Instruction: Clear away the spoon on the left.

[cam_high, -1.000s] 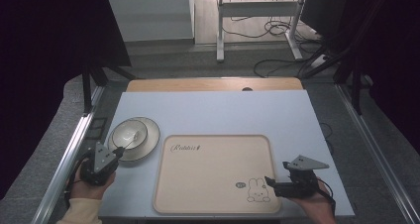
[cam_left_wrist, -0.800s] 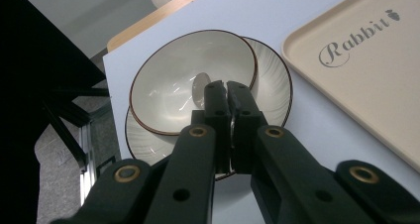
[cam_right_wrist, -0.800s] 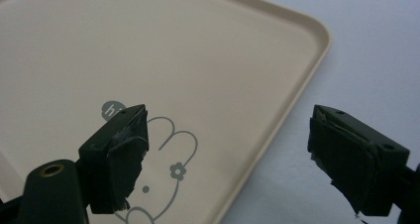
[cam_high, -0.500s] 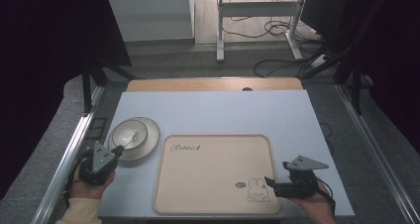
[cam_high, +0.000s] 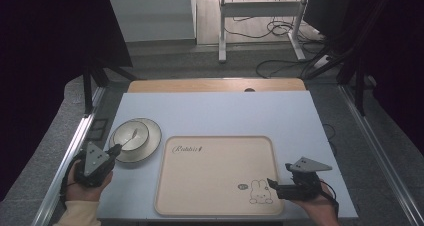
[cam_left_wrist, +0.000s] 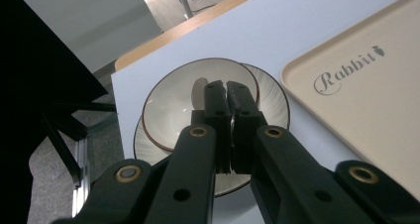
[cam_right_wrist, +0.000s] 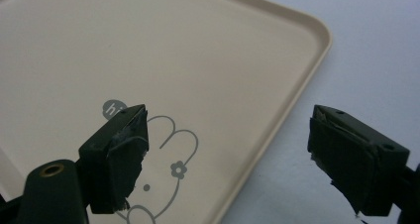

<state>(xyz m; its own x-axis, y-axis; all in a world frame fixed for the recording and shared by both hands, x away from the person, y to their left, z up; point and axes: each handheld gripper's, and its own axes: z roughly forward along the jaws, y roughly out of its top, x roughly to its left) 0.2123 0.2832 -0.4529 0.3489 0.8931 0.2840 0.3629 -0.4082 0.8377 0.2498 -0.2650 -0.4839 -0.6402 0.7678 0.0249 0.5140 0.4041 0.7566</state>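
Left gripper [cam_high: 116, 149]: jaws drawn together, pads meeting over the near rim of the small cream ceramic bowl with a thin brown edge [cam_left_wrist: 173, 102]. In the left gripper view the fingertips [cam_left_wrist: 218, 92] sit above the bowl's inner wall. Whether the rim is pinched between them cannot be told; the pads look closed with nothing seen between them. The bowl [cam_high: 130, 134] lies just beyond and to the right of the left gripper's tips, touching or nearly so. It rests on a wider round cream saucer with ribbed rim [cam_high: 150, 141], at the left side of the pale blue-grey tabletop [cam_high: 225, 111].

Right gripper [cam_high: 272, 184]: jaws standing well apart, nothing between them. In the right gripper view one jaw hangs over the near right corner of the beige rectangular tray with a printed rabbit drawing [cam_right_wrist: 223, 60], the other over bare tabletop [cam_right_wrist: 371, 45] just outside the tray's rim.

The tray [cam_high: 210, 166] lies at centre near, just right of the saucer, apart from it. The bowl is well apart from the right gripper, across the tray.
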